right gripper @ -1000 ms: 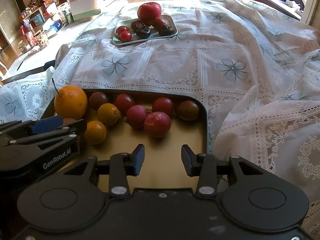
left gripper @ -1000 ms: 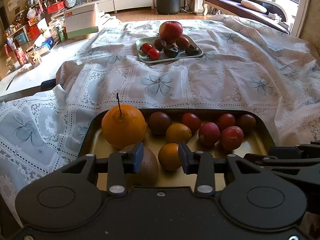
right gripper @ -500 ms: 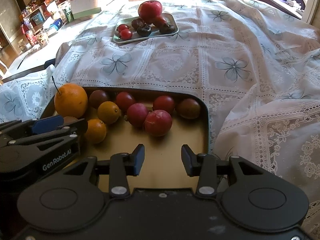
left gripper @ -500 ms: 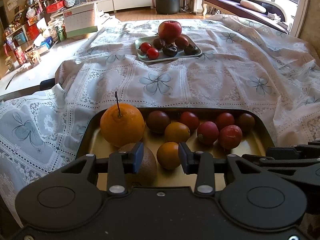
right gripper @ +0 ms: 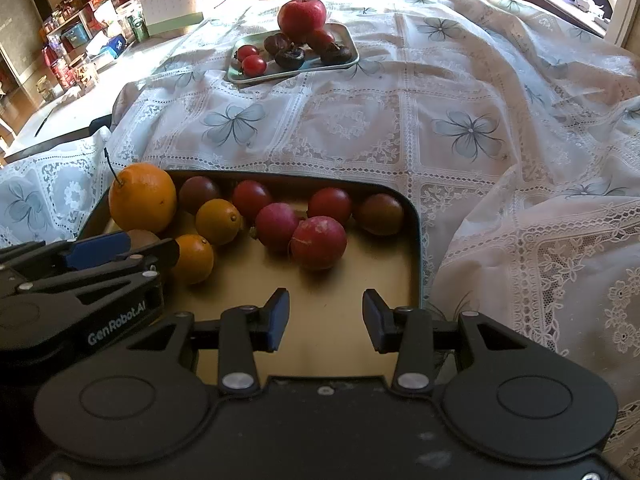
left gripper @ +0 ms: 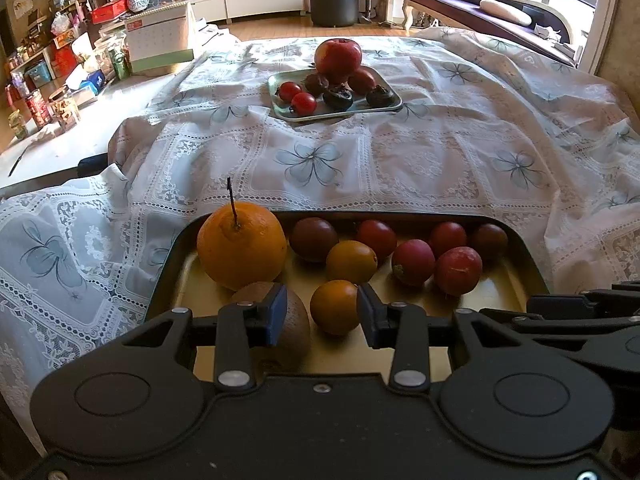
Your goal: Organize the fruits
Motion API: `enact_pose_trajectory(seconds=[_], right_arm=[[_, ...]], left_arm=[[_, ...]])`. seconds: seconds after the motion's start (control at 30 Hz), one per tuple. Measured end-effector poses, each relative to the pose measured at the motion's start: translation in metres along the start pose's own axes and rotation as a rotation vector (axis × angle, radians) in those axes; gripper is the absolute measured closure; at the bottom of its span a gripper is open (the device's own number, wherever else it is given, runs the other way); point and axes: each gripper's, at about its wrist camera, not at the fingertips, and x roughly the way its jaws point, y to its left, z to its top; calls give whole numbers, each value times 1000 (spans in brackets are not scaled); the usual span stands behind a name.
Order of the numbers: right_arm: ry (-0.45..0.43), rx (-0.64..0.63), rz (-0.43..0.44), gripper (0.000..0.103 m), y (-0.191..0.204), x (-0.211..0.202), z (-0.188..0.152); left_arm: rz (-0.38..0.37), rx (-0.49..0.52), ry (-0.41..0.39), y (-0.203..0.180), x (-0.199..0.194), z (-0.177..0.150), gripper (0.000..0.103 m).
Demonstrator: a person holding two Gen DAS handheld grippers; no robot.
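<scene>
Left wrist view, small orange [left gripper: 335, 306] between parted left gripper [left gripper: 322, 314] fingers.

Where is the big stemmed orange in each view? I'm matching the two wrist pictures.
Left wrist: big orange at the near tray's far-left corner, left of centre.
Right wrist: same orange, far left, above the left gripper.
Shared landmark: the red apple on the far tray.
</scene>
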Motion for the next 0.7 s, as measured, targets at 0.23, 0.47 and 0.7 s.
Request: enact_pose_trajectory(seconds=[0.23,0.47,0.7], right_arm=[[6,0,2,60,0,1,0],[8,0,4,60,1,2,0],[11,1,5,60,1,2,0]], left_arm=[[3,-3,3,0,1,0,55],[-3,-5,14,1,3,-2,55],[3,4,-1,0,2,-3,55]])
